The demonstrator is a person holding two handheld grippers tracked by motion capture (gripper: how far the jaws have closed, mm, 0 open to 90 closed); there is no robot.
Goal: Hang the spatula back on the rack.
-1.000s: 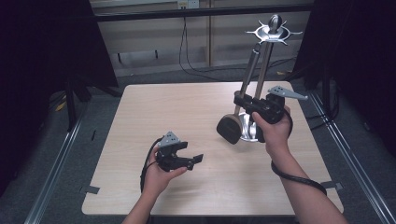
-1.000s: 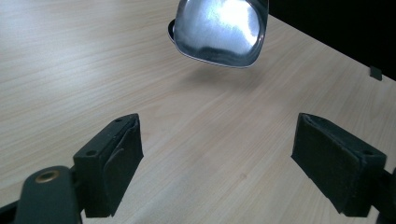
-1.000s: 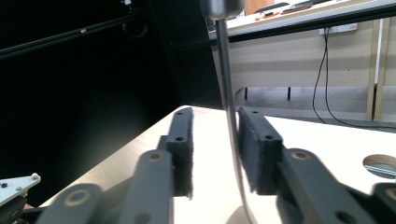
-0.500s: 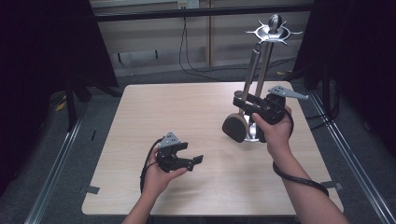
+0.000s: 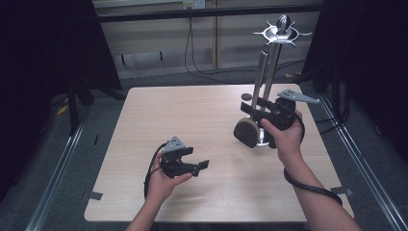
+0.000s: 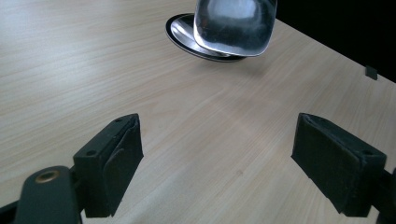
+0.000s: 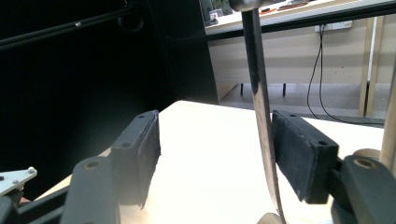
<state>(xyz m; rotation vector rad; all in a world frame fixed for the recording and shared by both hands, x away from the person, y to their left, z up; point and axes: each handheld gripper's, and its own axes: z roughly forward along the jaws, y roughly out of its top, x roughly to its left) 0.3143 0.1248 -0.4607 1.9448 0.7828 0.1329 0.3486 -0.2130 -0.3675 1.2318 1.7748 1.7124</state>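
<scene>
Grey floor (image 5: 57,159), black drapes (image 5: 43,57), perhaps curtains

A pale wooden table (image 5: 192,120) stands before a wall where dark cables (image 5: 190,48) hang down.

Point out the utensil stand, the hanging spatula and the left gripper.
utensil stand (image 5: 282,32): high view, its star-shaped top.
hanging spatula (image 6: 233,25): left gripper view, its shiny blade.
left gripper (image 5: 201,165): high view, between its fingertips.

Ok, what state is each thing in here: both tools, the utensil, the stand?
Left tool: open, empty, low over the table.
Right tool: open, jaws on either side of the utensil's handle.
Utensil: tilted, head above the stand's base.
Stand: upright on the table.
</scene>
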